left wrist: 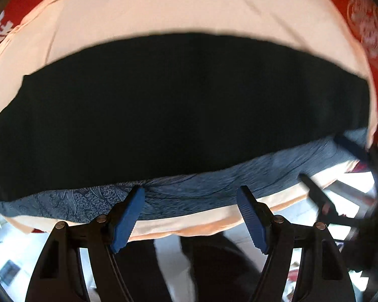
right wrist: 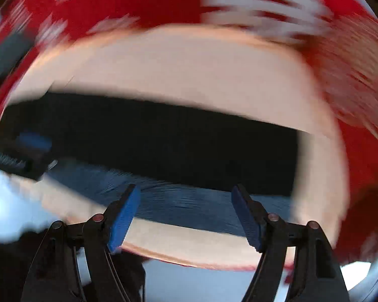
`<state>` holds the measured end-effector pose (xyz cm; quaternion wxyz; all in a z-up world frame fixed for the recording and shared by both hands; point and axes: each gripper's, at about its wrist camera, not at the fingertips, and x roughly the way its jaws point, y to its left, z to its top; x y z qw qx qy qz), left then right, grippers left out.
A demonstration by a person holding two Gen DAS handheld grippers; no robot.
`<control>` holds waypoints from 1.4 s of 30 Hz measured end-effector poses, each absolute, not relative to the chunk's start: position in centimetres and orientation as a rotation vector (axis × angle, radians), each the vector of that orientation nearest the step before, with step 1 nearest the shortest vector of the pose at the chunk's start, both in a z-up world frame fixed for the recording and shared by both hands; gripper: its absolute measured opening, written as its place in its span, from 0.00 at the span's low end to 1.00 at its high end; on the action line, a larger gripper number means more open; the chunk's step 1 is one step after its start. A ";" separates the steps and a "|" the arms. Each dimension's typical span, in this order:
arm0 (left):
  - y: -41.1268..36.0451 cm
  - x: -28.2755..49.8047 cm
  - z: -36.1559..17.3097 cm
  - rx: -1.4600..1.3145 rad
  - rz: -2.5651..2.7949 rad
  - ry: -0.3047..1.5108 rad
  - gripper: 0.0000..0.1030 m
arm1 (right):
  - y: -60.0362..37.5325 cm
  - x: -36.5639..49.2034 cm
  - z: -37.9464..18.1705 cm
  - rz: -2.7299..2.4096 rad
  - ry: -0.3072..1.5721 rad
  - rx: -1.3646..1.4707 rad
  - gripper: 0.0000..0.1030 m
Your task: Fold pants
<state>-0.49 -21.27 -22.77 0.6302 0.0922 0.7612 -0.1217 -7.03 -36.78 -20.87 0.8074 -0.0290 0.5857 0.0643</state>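
dark pants flat on a cream cloth, both tongs open and empty

the right wrist view is strongly blurred, so the white pattern on the red cover (right wrist: 352,80) cannot be read there. in both views the pants run out of the picture on the left side, and their fabric is too dark to show any seam or fold.

there is one pair of pants (left wrist: 176,105), black, lying flat on one cream cloth (left wrist: 163,7). along their near edge runs one blue patterned band (left wrist: 214,188).

the left tongs (left wrist: 191,214) stand wide open with nothing between the two blue pads, just over the band. the right tongs (right wrist: 185,214) also stand wide open and empty, over the same band.

no container is seen.
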 end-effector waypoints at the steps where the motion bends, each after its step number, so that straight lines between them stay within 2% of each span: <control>1: -21.2 -0.6 -23.3 0.238 -0.277 1.747 0.74 | -35.7 -6.6 -22.2 0.189 1.288 -0.115 0.76; 3: -20.3 -0.7 -24.2 0.285 -0.264 1.766 0.74 | -35.4 -6.2 -24.3 0.206 1.355 -0.172 0.76; 5: -19.1 -0.3 -24.0 0.239 -0.274 1.765 0.74 | -38.5 -6.2 -25.0 0.130 1.375 -0.113 0.76; 9: -17.1 1.4 -21.0 0.027 -0.296 1.670 0.74 | -46.1 -7.2 -24.5 -0.065 1.429 0.094 0.75; 11: -17.7 2.3 -19.9 -0.047 -0.314 1.621 0.74 | -47.0 -7.1 -22.8 -0.126 1.406 0.098 0.75; 16: -21.1 4.1 -22.3 0.081 -0.326 1.632 0.74 | -42.7 -3.5 -19.6 0.015 1.280 0.068 0.77; 22: -19.9 4.5 -23.2 0.129 -0.370 1.589 0.74 | -37.9 0.2 -24.6 0.096 1.407 -0.066 0.77; 30: -8.6 4.7 -23.0 0.026 -0.115 1.586 0.74 | -48.2 -1.5 -24.1 -0.150 1.402 0.129 0.77; 33: -6.8 4.1 -22.2 -0.016 -0.119 1.556 0.74 | -45.5 -1.3 -22.5 -0.151 1.415 0.035 0.78; 37: -6.0 2.2 -23.9 0.069 -0.158 1.617 0.74 | -36.1 -1.0 -21.7 0.040 1.394 0.019 0.79; 38: -5.7 1.7 -24.5 0.086 -0.156 1.623 0.77 | -33.1 -1.0 -22.1 0.100 1.415 0.017 0.79; 39: -4.4 1.3 -24.7 0.078 -0.149 1.622 0.88 | -30.9 -1.0 -22.5 0.147 1.431 0.015 0.79; 42: 1.0 0.4 -24.9 0.033 -0.044 1.634 0.90 | -27.3 -0.8 -23.8 0.202 1.457 -0.014 0.79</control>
